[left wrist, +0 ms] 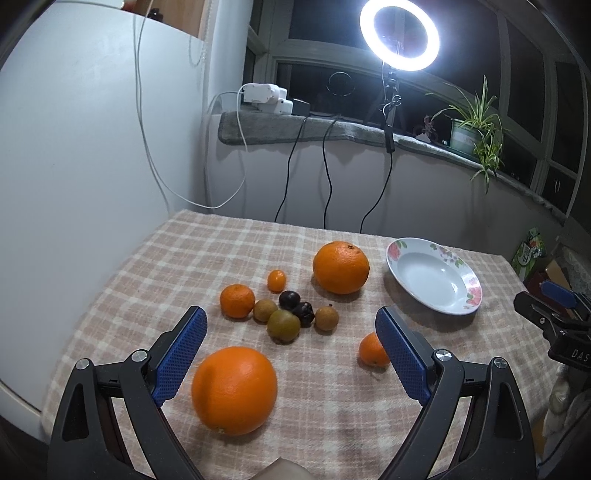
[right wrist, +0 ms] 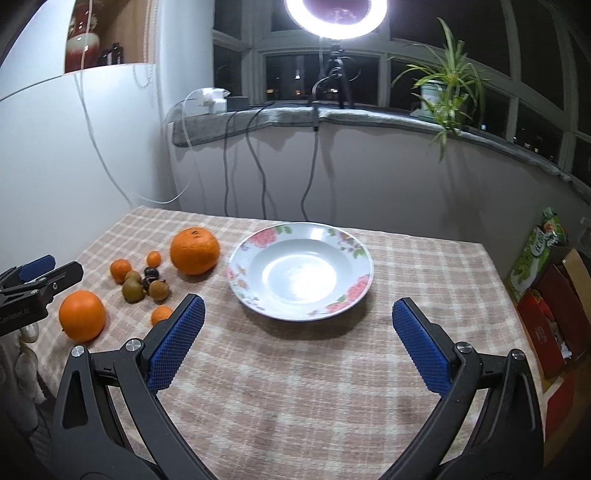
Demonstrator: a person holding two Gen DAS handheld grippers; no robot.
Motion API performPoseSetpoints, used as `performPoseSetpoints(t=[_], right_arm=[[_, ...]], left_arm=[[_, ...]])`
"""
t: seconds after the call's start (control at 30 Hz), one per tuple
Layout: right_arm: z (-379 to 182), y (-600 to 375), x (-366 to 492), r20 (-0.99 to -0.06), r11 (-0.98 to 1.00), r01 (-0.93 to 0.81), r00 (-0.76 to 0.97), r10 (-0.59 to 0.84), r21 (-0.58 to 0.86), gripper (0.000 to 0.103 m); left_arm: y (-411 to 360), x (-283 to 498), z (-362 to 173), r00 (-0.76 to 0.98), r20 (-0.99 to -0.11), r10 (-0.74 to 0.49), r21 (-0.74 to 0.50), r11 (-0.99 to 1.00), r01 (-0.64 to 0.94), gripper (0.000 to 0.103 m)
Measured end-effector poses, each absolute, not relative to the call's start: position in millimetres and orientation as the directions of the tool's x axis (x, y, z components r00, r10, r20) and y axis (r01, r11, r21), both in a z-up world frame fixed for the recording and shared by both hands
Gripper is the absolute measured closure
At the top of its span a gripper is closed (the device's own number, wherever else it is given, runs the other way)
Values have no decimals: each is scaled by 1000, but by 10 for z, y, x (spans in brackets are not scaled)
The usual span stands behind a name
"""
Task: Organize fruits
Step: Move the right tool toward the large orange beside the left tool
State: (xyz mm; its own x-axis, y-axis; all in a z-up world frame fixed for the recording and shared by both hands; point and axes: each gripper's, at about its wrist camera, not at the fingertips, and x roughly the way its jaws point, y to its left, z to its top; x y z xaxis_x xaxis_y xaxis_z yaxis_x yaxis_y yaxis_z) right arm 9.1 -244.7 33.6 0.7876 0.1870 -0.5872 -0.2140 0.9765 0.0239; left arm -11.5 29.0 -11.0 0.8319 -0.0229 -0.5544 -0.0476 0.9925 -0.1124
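My left gripper (left wrist: 291,325) is open and empty above the checked cloth. A large orange (left wrist: 234,390) lies between its blue fingers, nearer the left one. Ahead lie a second large orange (left wrist: 341,267), a tangerine (left wrist: 237,300), a kumquat (left wrist: 276,280), brown longans (left wrist: 283,325) and dark fruits (left wrist: 289,300). A small tangerine (left wrist: 370,349) is partly hidden by the right finger. A white floral plate (left wrist: 434,275) is empty at the right. My right gripper (right wrist: 298,315) is open and empty just short of the plate (right wrist: 354,254); the fruits (right wrist: 144,284) lie to its left.
The table with the checked cloth (right wrist: 295,387) stands against a white wall at the left. A ring light (left wrist: 399,34) on a tripod, cables, chargers and a potted plant (right wrist: 441,92) stand on the sill behind. Boxes (right wrist: 546,295) stand beside the table's right edge.
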Motion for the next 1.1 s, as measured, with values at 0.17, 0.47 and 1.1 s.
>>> performPoseSetpoints(t=[0.17,0.47,1.1], right_arm=[[309,-2279,131,-602,962,-270,764,232,29,0],[208,-1927,264,-657,902,-414,648,386,121,0],[-23,-941,548,-725,724,-620,342,597,303,1]], left_arm=[[421,-167,-148,826,-562,-50,-151,988,-43,10],[662,-259,-329,793,-604,-82,-201,978,-52,12],[849,-269,-649,729,-676,-106,-231,970,-73,19]])
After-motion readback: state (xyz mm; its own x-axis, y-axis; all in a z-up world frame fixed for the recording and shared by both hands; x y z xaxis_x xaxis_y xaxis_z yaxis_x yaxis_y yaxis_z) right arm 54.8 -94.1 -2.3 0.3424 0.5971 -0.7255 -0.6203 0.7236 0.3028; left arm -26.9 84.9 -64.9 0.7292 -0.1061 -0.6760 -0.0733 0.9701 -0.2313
